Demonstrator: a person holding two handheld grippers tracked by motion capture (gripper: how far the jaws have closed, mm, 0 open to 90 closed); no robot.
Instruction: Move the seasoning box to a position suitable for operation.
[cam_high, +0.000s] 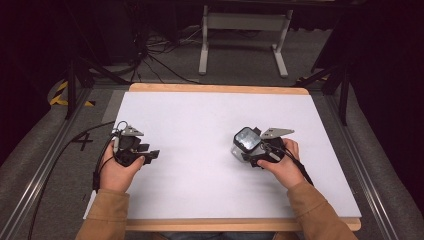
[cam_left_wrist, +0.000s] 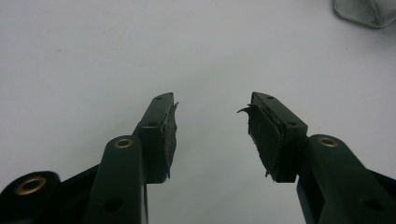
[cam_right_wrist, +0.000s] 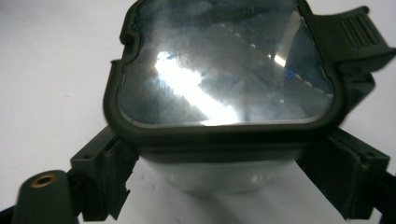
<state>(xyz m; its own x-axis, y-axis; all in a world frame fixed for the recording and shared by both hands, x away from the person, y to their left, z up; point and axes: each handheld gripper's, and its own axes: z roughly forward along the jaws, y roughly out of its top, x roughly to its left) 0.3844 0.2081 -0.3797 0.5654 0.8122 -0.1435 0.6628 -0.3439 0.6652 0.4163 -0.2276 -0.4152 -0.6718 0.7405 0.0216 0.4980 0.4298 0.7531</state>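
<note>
While the container (cam_high: 246, 142) stands upright on the white table (cam_high: 200, 195), right of its middle and well in from the right edge, the right gripper (cam_high: 251, 156) sits around it. In the right gripper view the jaws flank the clear body below the dark-rimmed lid (cam_right_wrist: 224, 88), and both pads (cam_right_wrist: 109, 184) appear to stand just off the glass – wide, not clamped. The left gripper (cam_high: 150, 153) rests toward the left edge, its jaws spread with nothing but bare table between them (cam_left_wrist: 212, 133); the container's corner (cam_left_wrist: 366, 11) shows far off at the top right of its view.

The risk, as I judge it, lies in the overhanging lid rim. Pulling the right gripper back at a slant could hook a jaw under that rim or against the latch tab (cam_right_wrist: 357, 35) and tip or drag the container. A lift attempted with the pads this loose would leave it behind – or let smooth glass slip partway.
</note>
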